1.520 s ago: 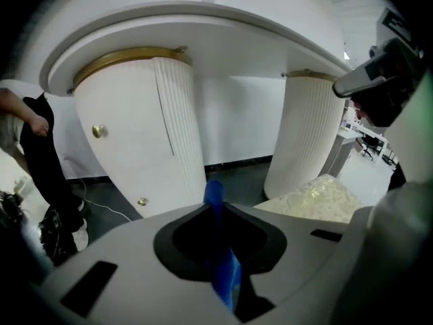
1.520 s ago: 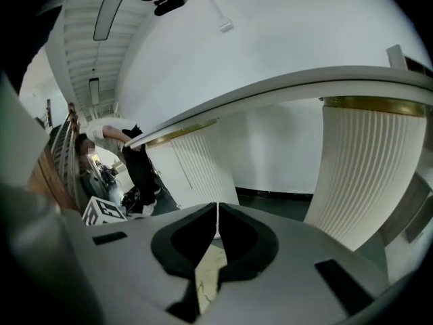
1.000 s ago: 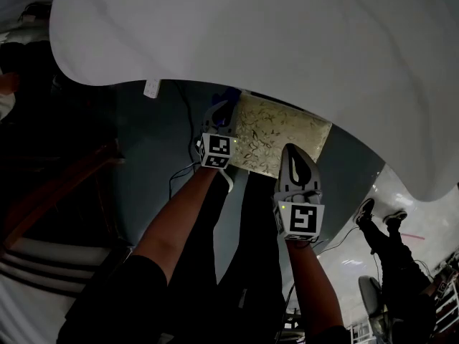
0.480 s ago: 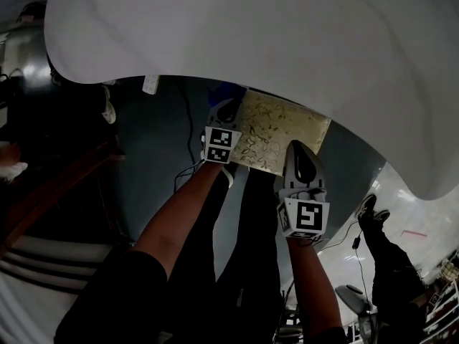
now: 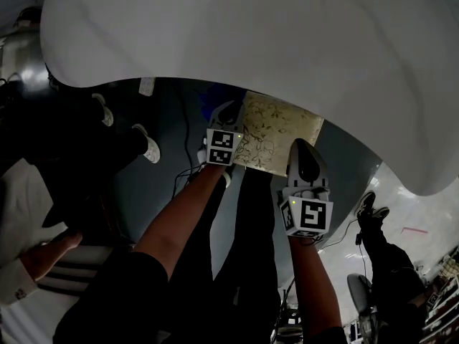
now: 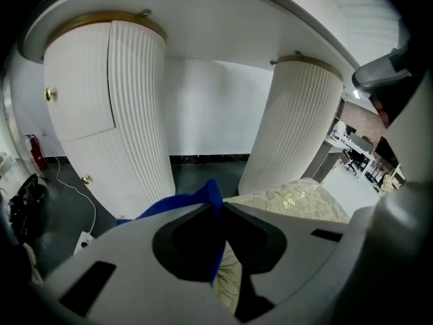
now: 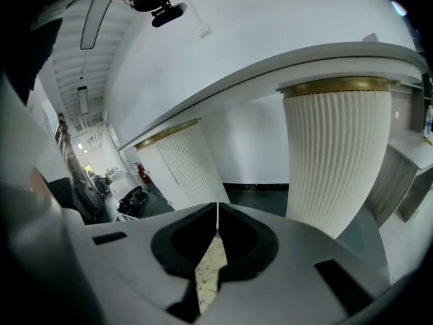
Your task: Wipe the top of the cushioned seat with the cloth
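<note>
Pinching the blue cloth [image 6: 206,200] by a thin fold, your left hand-held gripper [image 5: 226,112] is hovering at the edge of the cushioned seat [image 5: 281,131]; dragging risks pulling it free. Your right hand-held gripper [image 5: 300,147] is sitting closed, empty.

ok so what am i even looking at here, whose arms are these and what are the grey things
No robot here: a person holds a hand tool with tongs in each hand. The head view comes from a camera on their head, looking down at their arms. The other two come from cameras riding on each tool, looking along its tongs. The left gripper is shut on a blue cloth. The right gripper is shut with nothing in it. Both hover near a cream patterned cushioned seat by a big white table.
</note>
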Demonstrator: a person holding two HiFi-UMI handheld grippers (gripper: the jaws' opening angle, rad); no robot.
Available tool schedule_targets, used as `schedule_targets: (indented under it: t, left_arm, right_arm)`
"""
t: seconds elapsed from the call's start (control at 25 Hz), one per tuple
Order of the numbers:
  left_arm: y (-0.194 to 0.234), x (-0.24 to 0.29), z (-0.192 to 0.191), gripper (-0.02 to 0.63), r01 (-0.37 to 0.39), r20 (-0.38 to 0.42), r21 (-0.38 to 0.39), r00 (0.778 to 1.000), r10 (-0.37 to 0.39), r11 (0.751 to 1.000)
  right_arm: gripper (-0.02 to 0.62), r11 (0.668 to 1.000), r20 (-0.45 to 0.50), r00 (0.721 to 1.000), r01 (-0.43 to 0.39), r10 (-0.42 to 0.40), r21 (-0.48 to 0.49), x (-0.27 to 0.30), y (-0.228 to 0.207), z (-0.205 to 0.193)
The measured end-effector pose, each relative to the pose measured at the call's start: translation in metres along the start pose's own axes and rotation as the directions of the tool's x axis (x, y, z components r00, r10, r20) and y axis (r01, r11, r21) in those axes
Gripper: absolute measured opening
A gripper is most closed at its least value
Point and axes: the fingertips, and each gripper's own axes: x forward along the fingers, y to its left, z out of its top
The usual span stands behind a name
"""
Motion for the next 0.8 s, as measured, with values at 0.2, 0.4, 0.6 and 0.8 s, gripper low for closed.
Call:
schedule_targets:
  t: [0.2, 0.4, 0.6, 0.8]
  left_arm:
    - [-0.023, 0.005, 0.003, 0.051, 0.034, 0.001, -0.012, 0.999, -0.034, 0.999]
    - [-0.058, 0.014, 0.007, 0.051, 0.085, -0.010, -0.011, 0.996, -0.085, 0.996]
    - [-0.093, 0.023, 0.006, 0.051, 0.159, -0.026, 0.012, 0.987, -0.159, 0.987]
    - [-0.129, 0.033, 0.007, 0.051, 0.190, -0.045, -0.006, 0.981, -0.191, 0.982]
  right_arm:
    - [0.038, 1.000, 0.002, 1.000, 0.014, -0.014, 0.017, 0.000, -0.006, -0.002]
    - [0.038, 0.999, 0.000, 0.999, 0.036, -0.036, 0.022, -0.003, -0.021, -0.003]
    - [0.038, 0.997, 0.000, 0.998, 0.070, -0.070, 0.040, -0.007, -0.030, -0.011]
    - [0.038, 0.994, -0.003, 0.995, 0.103, -0.103, 0.047, -0.019, -0.053, -0.015]
